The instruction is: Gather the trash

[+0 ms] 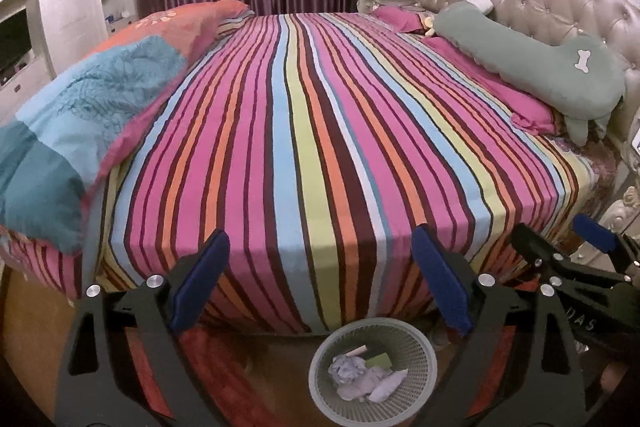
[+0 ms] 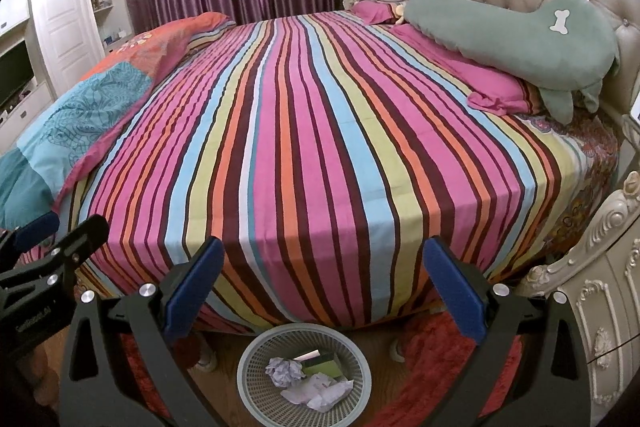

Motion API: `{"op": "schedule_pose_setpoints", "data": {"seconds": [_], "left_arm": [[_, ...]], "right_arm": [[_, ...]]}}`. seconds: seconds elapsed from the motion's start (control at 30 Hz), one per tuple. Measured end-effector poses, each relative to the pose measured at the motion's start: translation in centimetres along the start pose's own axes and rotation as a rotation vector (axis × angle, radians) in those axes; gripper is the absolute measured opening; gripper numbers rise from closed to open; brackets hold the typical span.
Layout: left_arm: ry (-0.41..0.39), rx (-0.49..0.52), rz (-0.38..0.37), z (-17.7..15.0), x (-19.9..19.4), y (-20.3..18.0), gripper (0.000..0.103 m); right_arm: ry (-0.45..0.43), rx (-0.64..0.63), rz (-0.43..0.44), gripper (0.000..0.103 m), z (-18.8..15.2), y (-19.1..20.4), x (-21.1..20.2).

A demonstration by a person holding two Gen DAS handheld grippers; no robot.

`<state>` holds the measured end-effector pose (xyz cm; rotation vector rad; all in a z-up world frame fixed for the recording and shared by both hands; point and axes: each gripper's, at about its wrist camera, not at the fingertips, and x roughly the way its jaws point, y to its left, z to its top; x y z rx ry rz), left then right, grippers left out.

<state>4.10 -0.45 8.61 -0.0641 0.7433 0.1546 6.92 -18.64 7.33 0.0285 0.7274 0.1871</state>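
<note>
A grey mesh waste basket (image 1: 324, 359) (image 2: 250, 355) stands on the floor at the foot of the striped bed. Inside it lie crumpled paper (image 1: 345, 366) (image 2: 283, 370), a green pad (image 1: 379, 361) (image 2: 322, 363) and white scraps (image 2: 316, 393). My left gripper (image 1: 320, 243) hangs above the basket, jaws wide apart, nothing between its blue pads. In the right wrist view my right gripper (image 2: 323, 251) is also open and empty over the bed's edge, above the basket. Each gripper shows at the edge of the other's view: the right gripper (image 1: 560, 231), the left gripper (image 2: 68, 223).
The bed (image 1: 320, 127) carries a striped sheet, a folded teal and orange quilt (image 1: 80, 115) on the left, and a green bolster (image 1: 532, 63) with pink pillows by the tufted headboard. An ornate nightstand (image 2: 600, 291) stands at the right. A red rug (image 2: 432, 359) covers the floor.
</note>
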Motion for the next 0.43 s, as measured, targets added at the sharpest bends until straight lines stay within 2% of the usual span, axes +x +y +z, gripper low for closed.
{"op": "schedule_pose_setpoints", "data": {"seconds": [0.13, 0.43], "left_arm": [[-0.009, 0.014, -0.01, 0.1, -0.22, -0.27, 0.09], [0.03, 0.004, -0.042, 0.12, -0.14, -0.13, 0.09]], "right_arm": [[0.001, -0.004, 0.0, 0.095, -0.12, -0.01, 0.04], [-0.003, -0.005, -0.003, 0.095, -0.11, 0.09, -0.03]]}}
